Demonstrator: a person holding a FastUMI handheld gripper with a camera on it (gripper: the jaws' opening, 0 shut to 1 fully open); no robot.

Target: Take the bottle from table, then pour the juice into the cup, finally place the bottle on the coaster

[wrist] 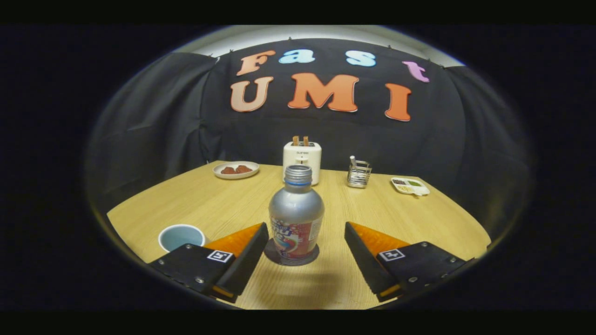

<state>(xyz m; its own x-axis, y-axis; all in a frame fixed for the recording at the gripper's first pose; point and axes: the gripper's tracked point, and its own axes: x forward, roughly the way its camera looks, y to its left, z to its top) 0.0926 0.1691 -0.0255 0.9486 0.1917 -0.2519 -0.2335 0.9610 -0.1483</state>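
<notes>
A silver bottle (296, 215) with a colourful label and a threaded neck stands upright on a dark round coaster (314, 256) on the wooden table (354, 209). My gripper (306, 231) is open, its two fingers spread wide on either side of the bottle's lower body without touching it. A light blue cup (181, 236) stands on the table just left of the left finger (242, 258), partly hidden behind it. I cannot see whether the cup holds juice.
A white toaster (302, 160) with two slices stands right behind the bottle. A plate of brown food (235, 170) sits far left, a wire utensil holder (359, 173) and a small divided dish (410, 185) far right.
</notes>
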